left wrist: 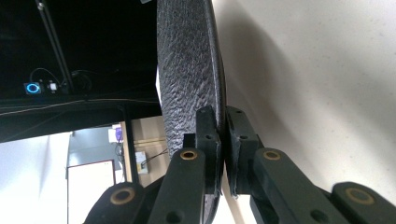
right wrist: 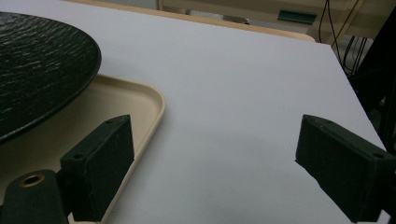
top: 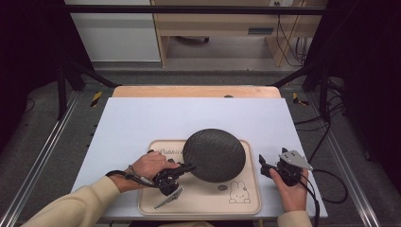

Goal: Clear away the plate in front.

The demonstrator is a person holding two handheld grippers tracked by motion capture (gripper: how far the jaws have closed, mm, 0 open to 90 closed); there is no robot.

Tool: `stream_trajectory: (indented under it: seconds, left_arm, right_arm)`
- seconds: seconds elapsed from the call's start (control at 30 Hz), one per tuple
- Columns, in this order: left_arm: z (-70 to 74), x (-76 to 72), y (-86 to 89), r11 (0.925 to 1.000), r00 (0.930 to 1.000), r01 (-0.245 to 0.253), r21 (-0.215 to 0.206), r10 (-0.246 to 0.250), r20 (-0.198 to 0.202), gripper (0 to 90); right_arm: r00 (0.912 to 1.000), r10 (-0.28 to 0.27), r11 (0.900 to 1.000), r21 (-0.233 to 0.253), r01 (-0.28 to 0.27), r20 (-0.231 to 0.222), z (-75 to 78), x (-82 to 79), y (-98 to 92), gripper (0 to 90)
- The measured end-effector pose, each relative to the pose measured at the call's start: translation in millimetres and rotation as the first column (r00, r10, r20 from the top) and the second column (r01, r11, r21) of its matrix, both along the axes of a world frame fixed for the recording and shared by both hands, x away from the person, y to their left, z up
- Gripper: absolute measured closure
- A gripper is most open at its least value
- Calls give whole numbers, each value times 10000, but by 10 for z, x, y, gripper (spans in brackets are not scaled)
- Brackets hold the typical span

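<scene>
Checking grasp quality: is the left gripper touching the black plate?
Touching. The left gripper view shows the left gripper clamped on the black plate rim.

We see the counter (top: 142,118): wood top, mostly covered by a white sheet (top: 198,116). On the sheet, near edge, a beige tray (top: 246,201) with a rabbit print. Small dark spot at the far edge, probably a hole; too small to tell.
</scene>
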State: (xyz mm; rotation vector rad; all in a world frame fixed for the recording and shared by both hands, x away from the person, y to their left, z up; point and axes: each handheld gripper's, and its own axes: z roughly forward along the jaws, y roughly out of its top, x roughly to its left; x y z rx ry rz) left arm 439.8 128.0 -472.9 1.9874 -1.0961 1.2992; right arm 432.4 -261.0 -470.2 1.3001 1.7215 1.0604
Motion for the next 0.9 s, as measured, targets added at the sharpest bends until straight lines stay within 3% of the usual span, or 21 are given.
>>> stream_trajectory:
  seconds: [0.9]
  left_arm:
    - [-143,-59,17,9991,9994,280,332,-273,-223,841]
  right_arm:
    - [10000,-1,10000,39,2,-14,5,-1,-8,107]
